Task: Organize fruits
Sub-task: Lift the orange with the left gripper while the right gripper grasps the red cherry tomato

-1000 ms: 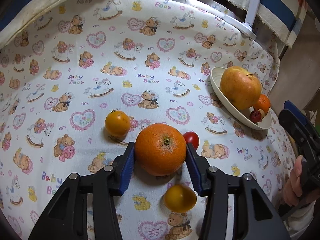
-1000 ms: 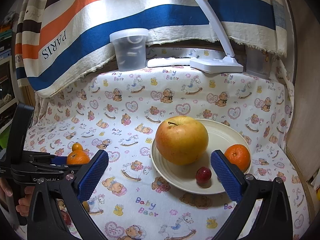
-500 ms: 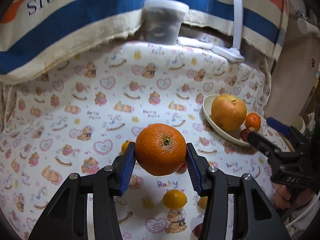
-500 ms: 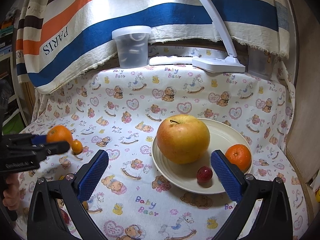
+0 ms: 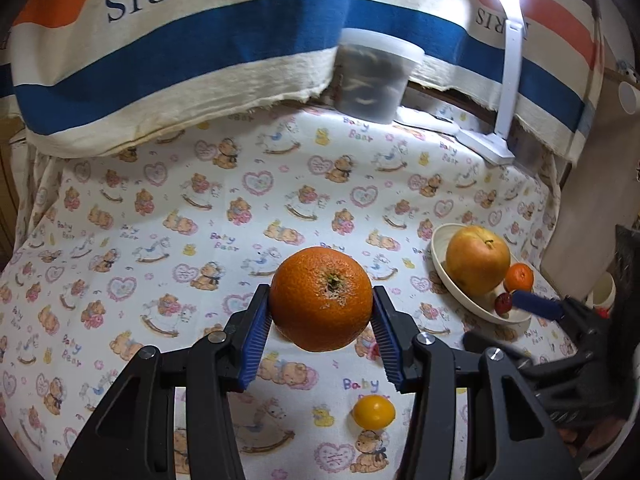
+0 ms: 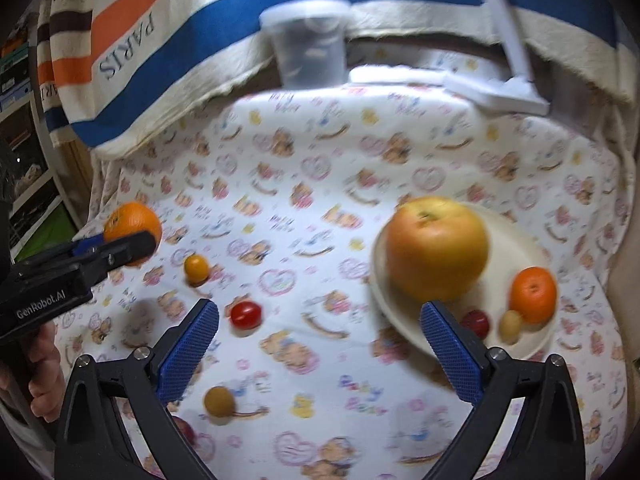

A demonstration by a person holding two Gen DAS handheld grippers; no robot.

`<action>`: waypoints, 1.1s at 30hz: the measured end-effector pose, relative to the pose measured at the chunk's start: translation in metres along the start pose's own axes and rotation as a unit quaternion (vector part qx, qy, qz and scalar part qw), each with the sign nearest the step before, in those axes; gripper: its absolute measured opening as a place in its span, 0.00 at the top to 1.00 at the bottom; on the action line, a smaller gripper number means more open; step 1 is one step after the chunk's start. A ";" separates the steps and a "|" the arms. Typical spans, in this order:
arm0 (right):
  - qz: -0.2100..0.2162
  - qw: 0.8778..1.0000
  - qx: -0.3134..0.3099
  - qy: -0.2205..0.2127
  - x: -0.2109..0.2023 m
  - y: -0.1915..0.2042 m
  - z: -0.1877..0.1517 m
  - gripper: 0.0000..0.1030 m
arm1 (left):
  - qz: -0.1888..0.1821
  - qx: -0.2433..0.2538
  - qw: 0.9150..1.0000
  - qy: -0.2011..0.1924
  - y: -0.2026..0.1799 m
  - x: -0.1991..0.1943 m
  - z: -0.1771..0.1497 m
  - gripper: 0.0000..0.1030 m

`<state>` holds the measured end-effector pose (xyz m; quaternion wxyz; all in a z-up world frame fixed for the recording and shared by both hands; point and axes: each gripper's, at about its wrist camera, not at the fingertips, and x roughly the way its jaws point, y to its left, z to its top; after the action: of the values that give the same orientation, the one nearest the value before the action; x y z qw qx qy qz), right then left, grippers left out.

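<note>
My left gripper (image 5: 321, 338) is shut on a large orange (image 5: 321, 298) and holds it in the air above the bear-print cloth; the same orange (image 6: 133, 225) shows at the left in the right wrist view. A cream plate (image 6: 532, 240) on the right carries a big apple (image 6: 436, 250), a small mandarin (image 6: 533, 290), a dark red fruit (image 6: 476, 322) and a small pale fruit (image 6: 511, 324). My right gripper (image 6: 320, 344) stands open over the cloth, left of the plate, with nothing between its fingers. Loose on the cloth lie a red tomato (image 6: 245, 315) and small yellow-orange fruits (image 6: 196, 268) (image 6: 219, 401) (image 5: 373, 412).
A clear plastic tub (image 5: 372, 76) and a white desk lamp (image 5: 506, 92) stand at the back under a striped "PARIS" cloth (image 5: 168, 44). A wooden panel (image 5: 584, 200) closes the right side. A person's hand (image 6: 44, 376) grips the left tool.
The left gripper has lifted the large orange off the cloth and tipped up toward the back. The right gripper has swung left, so the plate now sits to its right.
</note>
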<state>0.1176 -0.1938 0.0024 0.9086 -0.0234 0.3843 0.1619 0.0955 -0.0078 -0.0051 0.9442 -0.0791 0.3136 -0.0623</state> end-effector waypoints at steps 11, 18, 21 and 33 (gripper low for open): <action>-0.001 0.999 -0.002 0.034 0.030 0.027 0.001 0.09 | 0.024 -0.019 0.999 -0.010 0.011 -0.007 0.005 0.54; -0.010 0.998 -0.009 0.056 0.049 0.034 -0.004 0.29 | 0.026 -0.029 0.999 -0.007 0.017 -0.006 0.006 0.54; -0.018 0.998 -0.005 0.065 0.054 0.034 -0.006 0.37 | 0.024 -0.027 0.999 -0.003 0.016 -0.005 0.005 0.54; -0.001 0.997 -0.009 0.080 0.057 0.037 -0.007 0.72 | 0.020 -0.018 1.000 -0.007 0.012 -0.005 0.004 0.54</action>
<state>0.1387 -0.1444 -0.0400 0.8749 -0.0446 0.4543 0.1617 0.0942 0.0049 -0.0011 0.9458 -0.0898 0.3098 -0.0373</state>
